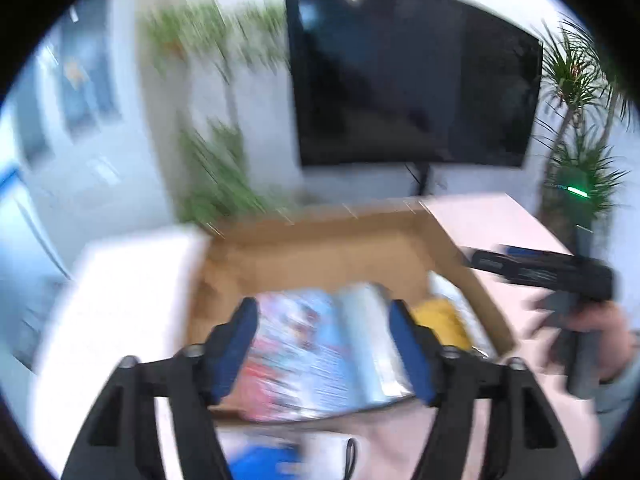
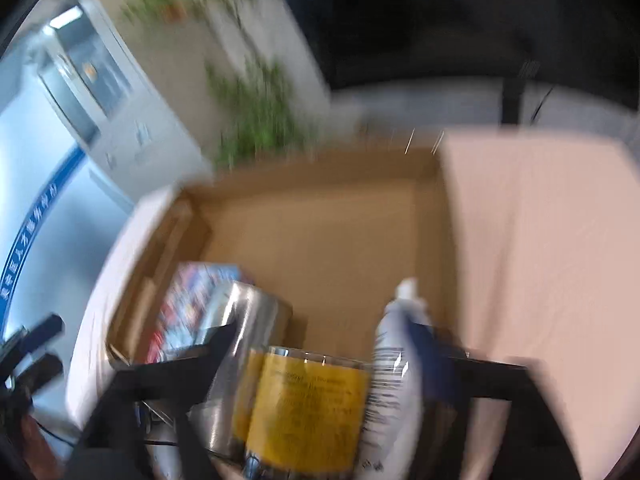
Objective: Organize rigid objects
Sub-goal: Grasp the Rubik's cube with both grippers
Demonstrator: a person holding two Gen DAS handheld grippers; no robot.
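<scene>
Right wrist: right claw spread wide, yellow-label jar btwn fingers, untouched, in cardboard box.

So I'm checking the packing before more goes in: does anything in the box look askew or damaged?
Nothing looks spilled or damaged, though both views are blurred. The colourful packet lies slanted in the cardboard box, with a silver can, a yellow-labelled jar and a white bottle crowded at the near end; the far end is bare.

A large dark screen hangs on the white wall at 12 o'clock. Leafy plants stand at 10 o'clock, a spiky palm at 2 o'clock. Pale tabletop below.
</scene>
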